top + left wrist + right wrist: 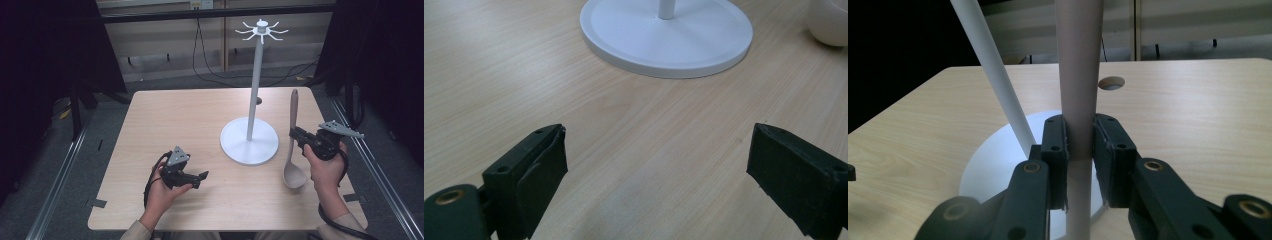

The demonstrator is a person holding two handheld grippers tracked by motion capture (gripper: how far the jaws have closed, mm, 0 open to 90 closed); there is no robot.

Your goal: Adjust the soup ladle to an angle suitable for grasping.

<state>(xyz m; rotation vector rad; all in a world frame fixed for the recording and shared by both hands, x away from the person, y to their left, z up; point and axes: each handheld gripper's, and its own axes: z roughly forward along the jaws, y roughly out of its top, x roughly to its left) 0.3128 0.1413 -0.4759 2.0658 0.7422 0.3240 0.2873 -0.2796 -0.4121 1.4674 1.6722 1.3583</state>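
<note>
Two hand-held grippers work at a pale wooden table point(165, 115), seen from a fixed camera above the person's side. The right gripper point(295, 134) is clamped on the handle of a beige ladle point(293, 150), which stands nearly upright: its bowl hangs low at the table surface near the front right, its handle rises toward the far edge, and whether the bowl rests on the wood cannot be told. In the right gripper view, the two black jaws press flat against either side of the ladle handle point(1079, 75), narrowed to its width.

Just left of the ladle stands a white utensil rack point(255, 75), a slim pole on a round base point(249, 147) topped with a crown of bare hooks point(262, 31). The ladle sits close beside the base without touching it in the high view.

The left gripper point(197, 177) lies low over the front left of the table, held in the person's left hand point(162, 192) and pointing toward the rack. In the left gripper view, its jaws stand wide apart with bare tabletop between them, the rack's base point(666, 37) ahead and the rounded edge of the ladle's bowl point(831, 25) at the upper right corner.

A round hole point(1111, 82) in the tabletop shows beyond the rack in the right gripper view.
</note>
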